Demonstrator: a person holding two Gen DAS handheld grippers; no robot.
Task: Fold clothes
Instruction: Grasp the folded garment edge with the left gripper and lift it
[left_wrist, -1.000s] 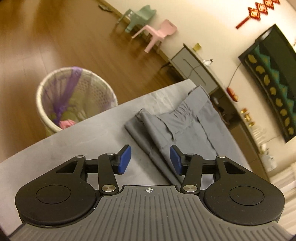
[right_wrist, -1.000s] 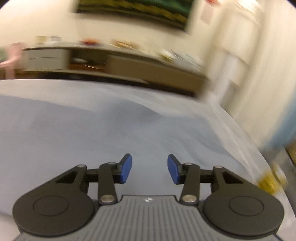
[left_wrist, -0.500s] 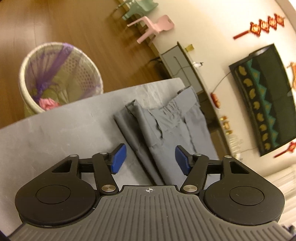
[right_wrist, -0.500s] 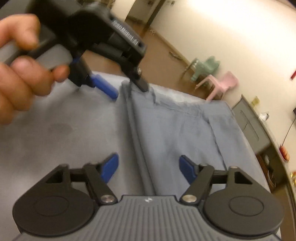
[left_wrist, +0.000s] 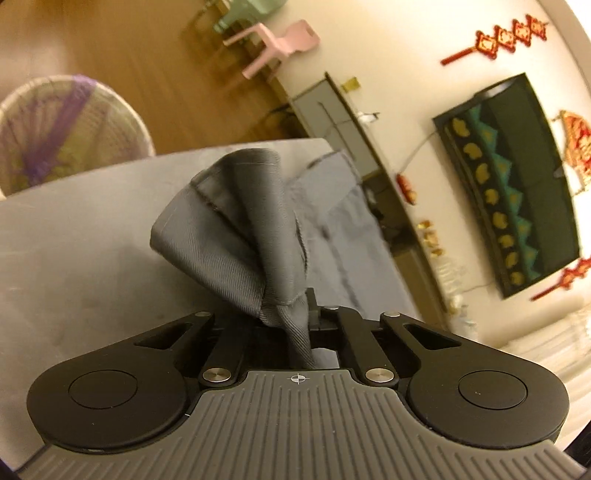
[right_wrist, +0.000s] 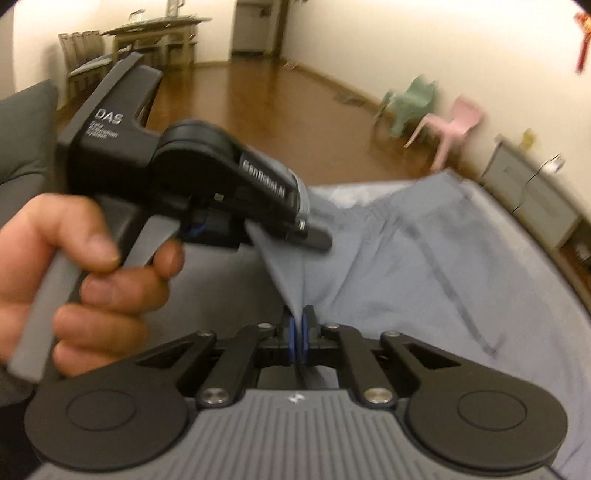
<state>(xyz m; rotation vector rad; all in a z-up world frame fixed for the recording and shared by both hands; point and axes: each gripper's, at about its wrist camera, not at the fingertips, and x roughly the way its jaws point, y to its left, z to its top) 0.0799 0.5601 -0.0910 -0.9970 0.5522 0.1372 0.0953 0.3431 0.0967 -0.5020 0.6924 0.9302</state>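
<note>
Pinching grey garment (right_wrist: 388, 258): both hand-held grippers, R (right_wrist: 297, 338) closing; hand (right_wrist: 74, 266) only in R view.

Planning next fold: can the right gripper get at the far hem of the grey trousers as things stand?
Probably not yet. The right gripper is closing on a pinch of the grey trousers beside the left gripper, so it must let go first. Otherwise the cloth beyond lies unobstructed.
</note>
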